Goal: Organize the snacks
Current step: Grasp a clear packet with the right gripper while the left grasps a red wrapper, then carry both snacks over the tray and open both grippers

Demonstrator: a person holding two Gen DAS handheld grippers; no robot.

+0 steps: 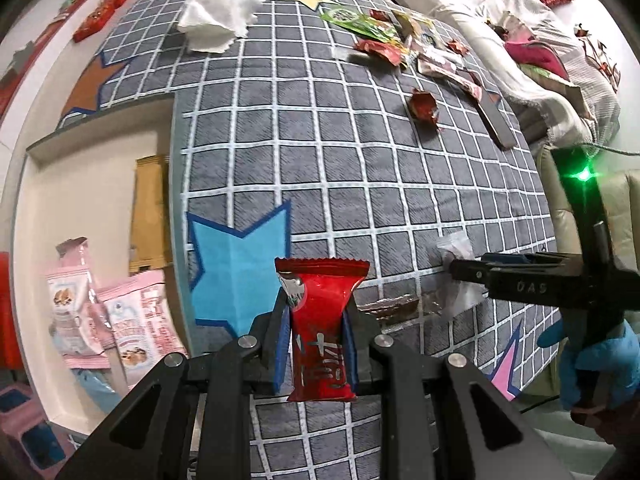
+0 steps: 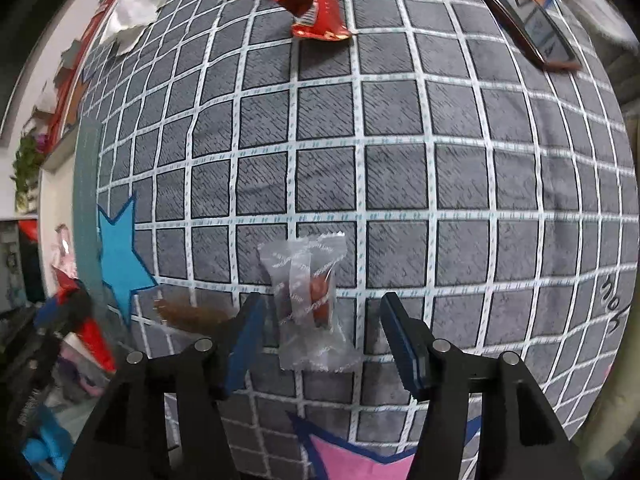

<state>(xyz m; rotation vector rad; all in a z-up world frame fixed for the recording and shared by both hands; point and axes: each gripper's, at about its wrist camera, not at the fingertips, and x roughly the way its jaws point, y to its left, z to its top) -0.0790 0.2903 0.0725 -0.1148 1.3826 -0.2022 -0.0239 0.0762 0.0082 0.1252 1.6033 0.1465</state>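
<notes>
Left wrist: left gripper (image 1: 317, 330) clamps red snack (image 1: 320, 332), right gripper (image 2: 322, 330) (agape)

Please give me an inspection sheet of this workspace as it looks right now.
Surface: grey checked cloth with star patches.
Job's things: red snack packet upright in the left gripper; clear wrapped candy lying on the cloth between the right gripper jaws, not yet gripped; brown wrapper to its left.
Clutter: red wrappers, green packet, white crumpled tissue at the far end; pink snack bags off the cloth's left edge.
Grippers: left shut on the red packet; right open.
Cables: nothing seen.
Surroundings: white and red bedding at the far right.
</notes>
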